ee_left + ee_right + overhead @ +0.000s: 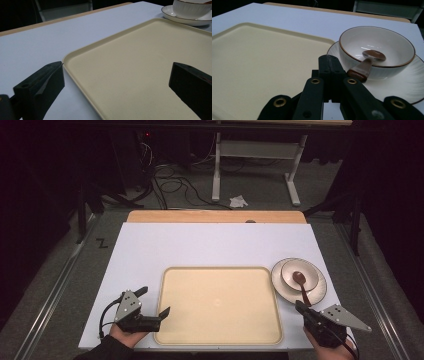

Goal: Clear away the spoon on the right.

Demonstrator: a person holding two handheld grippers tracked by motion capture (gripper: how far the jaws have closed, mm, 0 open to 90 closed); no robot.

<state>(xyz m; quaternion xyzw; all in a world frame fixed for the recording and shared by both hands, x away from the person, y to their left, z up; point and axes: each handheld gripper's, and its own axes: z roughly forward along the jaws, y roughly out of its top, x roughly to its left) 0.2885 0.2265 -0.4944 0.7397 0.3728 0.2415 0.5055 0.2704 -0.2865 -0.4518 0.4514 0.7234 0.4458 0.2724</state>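
Observation:
A cream tray (220,305) lies in the middle of the white table top (200,245). To its right a white plate (280,287) carries a white bowl (289,272) with a brown spoon (301,285) whose handle leans over the rim toward me. My left gripper (154,301) is open at the tray's left edge, its jaws spanning the tray's corner (140,62). My right gripper (300,306) is shut with nothing between the jaws. In the right gripper view its tip (329,60) sits just left of the spoon handle's end (357,73), beside the bowl (377,45).
The plate's rim (409,85) lies close to the table's right edge. A wooden strip (215,216) borders the far side of the table. Beyond it on the floor are cables (175,185) and a white desk frame (255,150).

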